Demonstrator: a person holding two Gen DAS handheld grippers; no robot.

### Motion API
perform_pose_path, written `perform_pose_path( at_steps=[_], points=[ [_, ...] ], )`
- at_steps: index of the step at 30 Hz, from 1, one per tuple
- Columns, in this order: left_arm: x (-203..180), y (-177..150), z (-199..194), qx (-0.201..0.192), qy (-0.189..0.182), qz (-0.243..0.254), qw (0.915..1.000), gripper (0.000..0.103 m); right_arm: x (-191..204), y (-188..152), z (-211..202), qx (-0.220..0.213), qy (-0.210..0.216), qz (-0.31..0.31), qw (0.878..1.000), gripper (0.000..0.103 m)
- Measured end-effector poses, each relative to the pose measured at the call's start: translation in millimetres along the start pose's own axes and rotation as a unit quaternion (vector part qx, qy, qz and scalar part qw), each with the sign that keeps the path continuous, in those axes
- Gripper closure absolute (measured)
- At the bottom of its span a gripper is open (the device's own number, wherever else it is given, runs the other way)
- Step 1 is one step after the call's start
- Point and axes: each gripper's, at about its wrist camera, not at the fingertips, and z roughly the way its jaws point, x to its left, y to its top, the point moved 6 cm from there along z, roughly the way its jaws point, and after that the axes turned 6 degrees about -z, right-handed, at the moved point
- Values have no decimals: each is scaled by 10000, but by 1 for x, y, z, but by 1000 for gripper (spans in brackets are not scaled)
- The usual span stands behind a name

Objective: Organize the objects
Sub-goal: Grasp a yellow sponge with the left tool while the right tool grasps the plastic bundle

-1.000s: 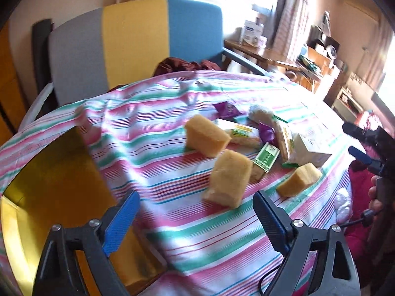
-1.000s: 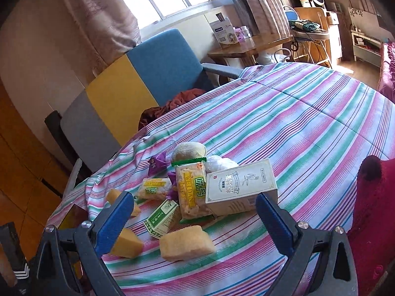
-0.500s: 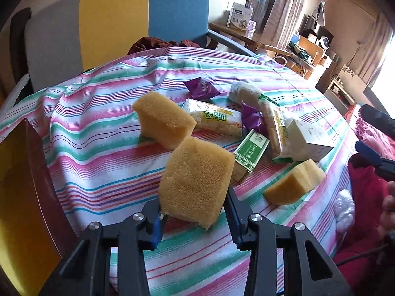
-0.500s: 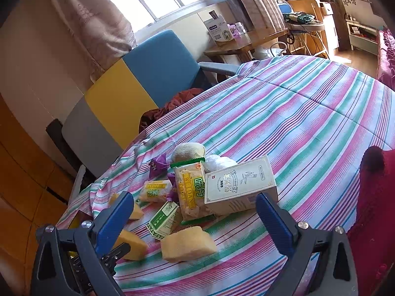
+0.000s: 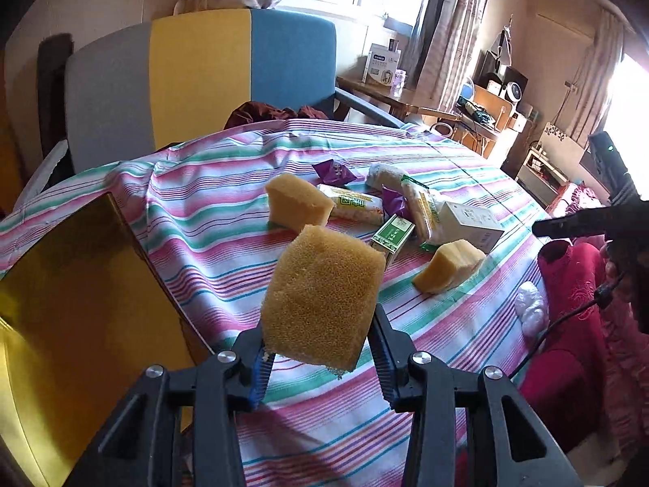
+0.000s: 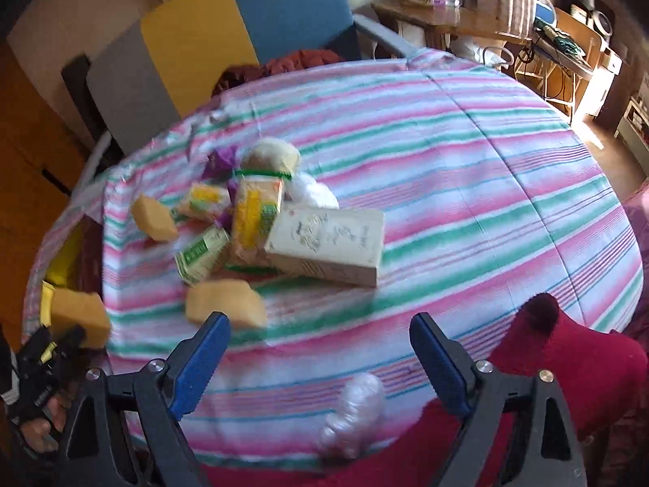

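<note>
1. Left hand-held gripper [image 5: 320, 359]: pinching a yellow sponge block [image 5: 322, 298] by its lower edge, lifted clear of the surface [image 5: 211, 219], which wears a striped cloth. Risk: the grip sits low on soft foam; the block could pivot or squirm out if swung quickly.
2. Gold box [image 5: 77, 316]: open, at the surface's near-left edge, just beside the lifted block. Judged the likely drop point. Risk: a release made short of its wall would send the block off the edge to the floor.
3. Right hand-held gripper [image 6: 320, 359]: fingers spread wide, holding nothing, hovering over the near edge of the surface. The view is blurred, so the aim is hard to judge.
4. Second sponge piece [image 6: 225, 302]: lies closest to the right hand-held gripper. Risk: a hurried closing could shove it into the pile instead of catching it.
5. Pile: white carton [image 6: 328, 245], small green box [image 6: 200, 255], snack packets [image 6: 257, 215], purple wrappers [image 5: 334, 172], third sponge [image 5: 298, 203], touching or overlapping. Risk: a nudge to one shifts the rest.
6. Clear plastic wad [image 6: 353, 418]: at the near rim, under the right hand-held gripper. Risk: brushed off the edge.
</note>
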Motion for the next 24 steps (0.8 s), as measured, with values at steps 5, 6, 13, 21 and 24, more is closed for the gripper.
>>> perform_pose_path(
  at_steps=[5,6,13,21,24],
  points=[
    [8,-7,-6,2,-2,-127,9999,59,20,-24,26,1139,-121,-771,9904,13],
    [9,-8,-7,-9,5,-153,9999,58,24,-27,32,1360,-159,-924,9863,14],
    [19,-10,-24,-168,43,-275,9995,58,30,-52,79,2555,-656,-1531,9524,36],
    [40,-18,-36,-256,171,-547,9980,58,30,-58,83,2006,-1056,-1645,9600,75],
    [48,-21,-38,-278,204,-710,9969,58,27,-58,86,1743,-1177,-1555,9652,75]
  ],
)
